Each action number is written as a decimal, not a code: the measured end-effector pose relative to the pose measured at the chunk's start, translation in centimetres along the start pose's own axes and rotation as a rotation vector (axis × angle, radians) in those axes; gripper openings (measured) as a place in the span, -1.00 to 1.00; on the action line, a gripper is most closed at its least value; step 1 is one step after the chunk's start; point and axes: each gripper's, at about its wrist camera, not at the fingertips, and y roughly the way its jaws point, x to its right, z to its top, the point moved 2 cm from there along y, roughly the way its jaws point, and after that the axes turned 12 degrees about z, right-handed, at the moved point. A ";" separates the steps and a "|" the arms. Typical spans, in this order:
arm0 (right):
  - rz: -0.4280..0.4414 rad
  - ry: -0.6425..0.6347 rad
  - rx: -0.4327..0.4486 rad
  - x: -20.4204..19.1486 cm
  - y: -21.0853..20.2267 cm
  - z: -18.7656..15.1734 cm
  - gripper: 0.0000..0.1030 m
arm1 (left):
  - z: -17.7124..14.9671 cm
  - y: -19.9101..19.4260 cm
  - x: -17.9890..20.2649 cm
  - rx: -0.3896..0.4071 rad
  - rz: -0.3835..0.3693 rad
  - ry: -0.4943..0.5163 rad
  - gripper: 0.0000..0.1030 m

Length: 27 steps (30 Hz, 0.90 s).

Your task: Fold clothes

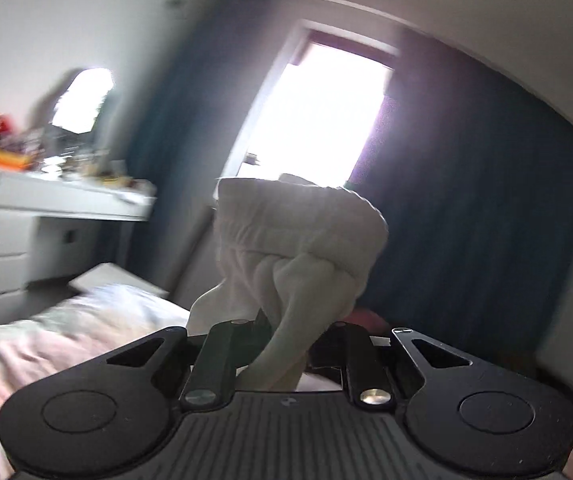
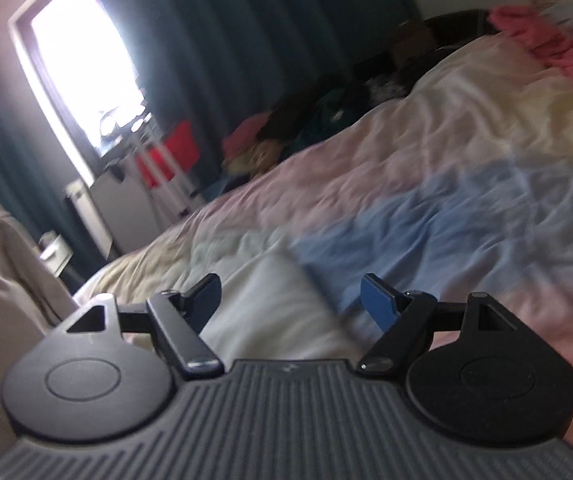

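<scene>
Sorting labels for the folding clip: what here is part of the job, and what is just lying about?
Part of the job:
white garment, clamped in left tool
right tool, open over bed
pink clothes

Lying about:
cluttered dresser
red item on rack
dark pile

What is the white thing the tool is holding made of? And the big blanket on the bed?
The white garment in the left tool looks like soft, thick cloth, maybe fleece or cotton knit: matte, with bunched, gathered folds. The bed cover seems thin, smooth woven fabric, faintly shiny, with fine wrinkles and pastel patches. Blur leaves both uncertain.
</scene>
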 end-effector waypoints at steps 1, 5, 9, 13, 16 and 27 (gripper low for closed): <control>-0.002 0.006 0.016 0.4 -0.5 0.4 0.55 | -2.2 -0.2 1.9 -0.020 -0.042 0.040 -0.69; -0.005 0.013 0.058 1.6 -1.4 1.6 0.57 | -12.4 0.5 8.2 -0.227 -0.197 0.229 -0.64; 0.039 0.050 0.015 2.8 -0.2 1.4 0.57 | -19.3 1.1 10.6 -0.387 -0.225 0.405 -0.46; 0.171 0.207 -0.066 4.0 1.3 0.5 0.57 | -18.1 1.3 9.6 -0.428 -0.242 0.496 0.02; 0.247 0.288 -0.099 4.0 2.0 -0.2 0.57 | -16.2 1.2 7.3 -0.515 -0.297 0.524 0.50; 0.261 0.386 -0.267 3.1 6.0 -5.1 0.57 | -11.1 0.5 -4.2 -0.493 -0.287 0.336 0.86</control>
